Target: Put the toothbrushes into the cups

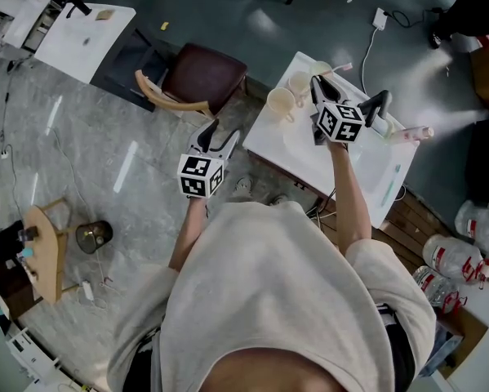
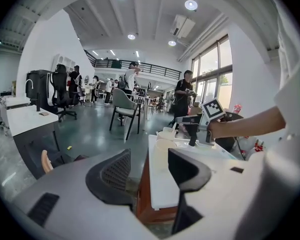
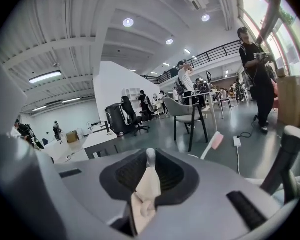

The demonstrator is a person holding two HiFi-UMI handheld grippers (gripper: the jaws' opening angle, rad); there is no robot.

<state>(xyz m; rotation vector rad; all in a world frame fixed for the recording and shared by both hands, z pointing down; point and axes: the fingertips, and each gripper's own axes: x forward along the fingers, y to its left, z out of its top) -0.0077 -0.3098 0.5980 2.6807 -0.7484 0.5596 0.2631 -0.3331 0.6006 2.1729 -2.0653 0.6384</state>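
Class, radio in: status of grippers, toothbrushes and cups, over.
Left gripper open, empty. Right gripper shut on cream toothbrush, near cups. Pink toothbrush already in far cup. Nothing seen blocking.

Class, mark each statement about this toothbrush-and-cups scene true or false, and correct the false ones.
1. The right gripper is shut on a cream toothbrush. True.
2. The left gripper is gripping a cup. False: its jaws stand apart with nothing between them.
3. Several cups stand on the white table. True.
4. The pink toothbrush lies on the floor. False: it leans out of the far cup.
5. Both grippers hang over the table. False: the left gripper is beside it, over the floor.
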